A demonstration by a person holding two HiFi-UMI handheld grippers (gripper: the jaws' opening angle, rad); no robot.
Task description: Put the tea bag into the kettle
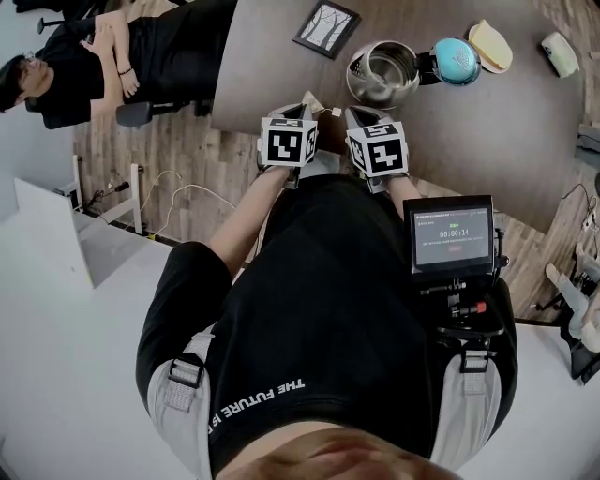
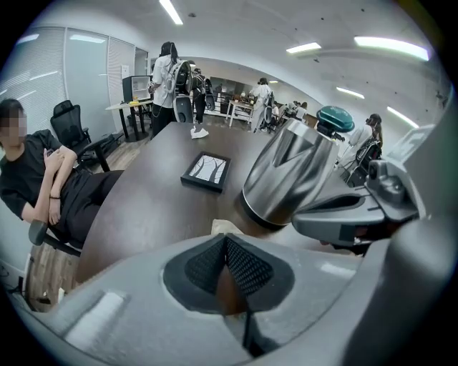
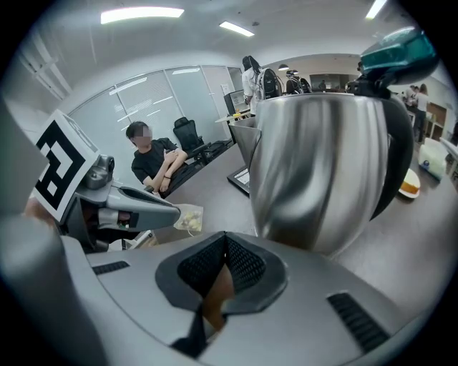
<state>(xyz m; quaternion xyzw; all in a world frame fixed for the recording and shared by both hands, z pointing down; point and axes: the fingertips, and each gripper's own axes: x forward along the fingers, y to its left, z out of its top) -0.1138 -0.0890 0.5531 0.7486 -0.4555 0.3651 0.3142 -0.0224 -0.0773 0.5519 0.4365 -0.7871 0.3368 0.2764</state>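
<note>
Pinching what looks like one edge of the tea bag (image 3: 187,218) in the clenched fingers of the left gripper (image 2: 226,241), over the near edge of the table (image 1: 469,141), just beside the kettle (image 3: 322,171) and not yet in it. Holding the right gripper (image 3: 225,239) close against the kettle's steel wall, fingers pressed together with nothing showing between them. Judging the risks from here: gripping so little of the bag, and so possibly losing it on the way up, dropping it onto the table or past the edge to the floor (image 1: 169,178); catching the limp bag on the kettle's rim rather than clearing it, with the mouth being fairly narrow; nudging the kettle with the right gripper, sitting that near; tangling the thin string (image 1: 328,112) that seems to be running between the two grippers. Leaving the teal lid (image 1: 457,61) tipped back, so at least nothing blocking the opening. Working on a dark brown, smooth, rounded table also carrying a small framed picture (image 1: 326,26). Looking out on a bright open office: strip lights overhead, glass partitions, wood-pattern floor with loose cables (image 1: 178,197), a seated person (image 1: 84,66) in black on an office chair close by, others standing far off.
</note>
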